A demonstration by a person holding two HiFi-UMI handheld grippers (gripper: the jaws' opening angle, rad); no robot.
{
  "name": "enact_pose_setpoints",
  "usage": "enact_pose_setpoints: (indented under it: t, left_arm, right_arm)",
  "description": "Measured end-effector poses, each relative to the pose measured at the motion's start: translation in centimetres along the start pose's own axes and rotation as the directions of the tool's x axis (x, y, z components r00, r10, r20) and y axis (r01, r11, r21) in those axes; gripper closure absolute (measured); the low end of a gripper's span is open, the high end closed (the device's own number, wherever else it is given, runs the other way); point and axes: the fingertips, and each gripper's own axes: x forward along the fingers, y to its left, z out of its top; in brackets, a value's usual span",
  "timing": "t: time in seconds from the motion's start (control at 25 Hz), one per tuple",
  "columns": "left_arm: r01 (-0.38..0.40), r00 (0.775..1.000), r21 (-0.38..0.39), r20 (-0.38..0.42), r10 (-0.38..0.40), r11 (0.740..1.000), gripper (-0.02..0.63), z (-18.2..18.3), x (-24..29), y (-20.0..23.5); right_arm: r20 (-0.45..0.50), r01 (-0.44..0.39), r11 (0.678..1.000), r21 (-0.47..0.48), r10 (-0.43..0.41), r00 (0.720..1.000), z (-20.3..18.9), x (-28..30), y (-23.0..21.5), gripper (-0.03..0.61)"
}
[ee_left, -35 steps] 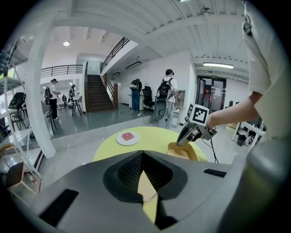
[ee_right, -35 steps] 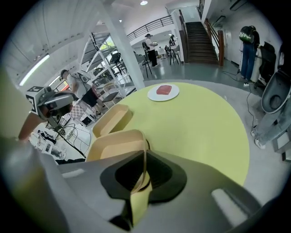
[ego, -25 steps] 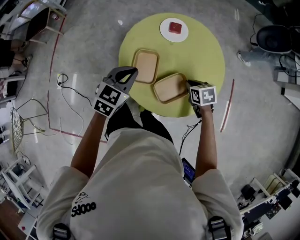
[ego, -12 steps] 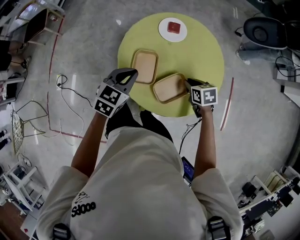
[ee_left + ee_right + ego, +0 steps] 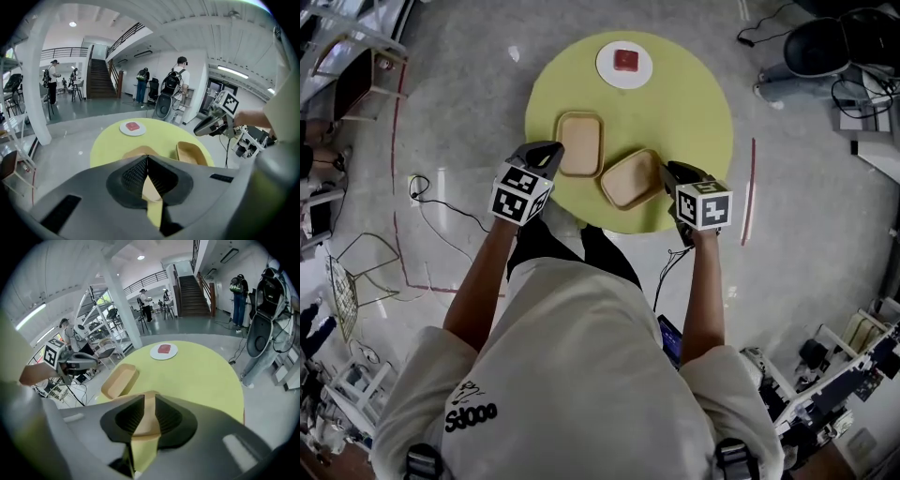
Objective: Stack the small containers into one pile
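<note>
Rim of near container (image 5: 628, 180) clamped in right tool (image 5: 667, 173), left tool (image 5: 554, 150) closed, just beside far container (image 5: 580, 143)

Tan container (image 5: 579, 144) flat; second container (image 5: 630, 178) askew beside.

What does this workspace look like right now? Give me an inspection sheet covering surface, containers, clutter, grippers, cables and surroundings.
Surface: round yellow table on a grey floor.
Job's things: two tan containers, side by side, not stacked; left container flat, right container angled beside it.
Clutter: white plate holding a red block at the table's far edge.
Grippers: left gripper shut, tips by the left container's rim; right gripper shut on the right container's rim.
Cables: black cable looped on the floor left of the table.
Surroundings: red floor tape, equipment racks in the corners, people standing in the background.
</note>
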Motion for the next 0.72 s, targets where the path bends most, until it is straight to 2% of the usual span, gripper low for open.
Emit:
enact_pose_setpoints:
  t: [0.12, 0.28, 0.48, 0.72]
  left_arm:
    - [-0.012, 1.000, -0.037, -0.028, 0.011, 0.999, 0.607, -0.7, 0.8, 1.5]
    - [0.021, 0.998, -0.125, -0.057, -0.028, 0.992, 0.606, -1.8, 2.0, 3.0]
    - [0.053, 0.993, -0.186, -0.098, -0.072, 0.981, 0.567, -3.5, 4.2, 3.7]
    - [0.071, 0.978, -0.260, -0.169, -0.118, 0.963, 0.541, -5.6, 6.0, 4.2]
  right_arm:
    - [0.042, 0.017, 0.999, 0.044, -0.019, 0.999, 0.2, -0.8, 1.3, 0.512]
    - [0.080, 0.058, 0.991, 0.122, -0.068, 0.995, 0.0, -1.3, 2.8, 0.533]
    - [0.104, 0.111, 0.965, 0.240, -0.139, 0.985, -1.1, -2.2, 4.0, 0.560]
    - [0.115, 0.176, 0.938, 0.298, -0.218, 0.969, -1.7, -3.2, 5.1, 0.566]
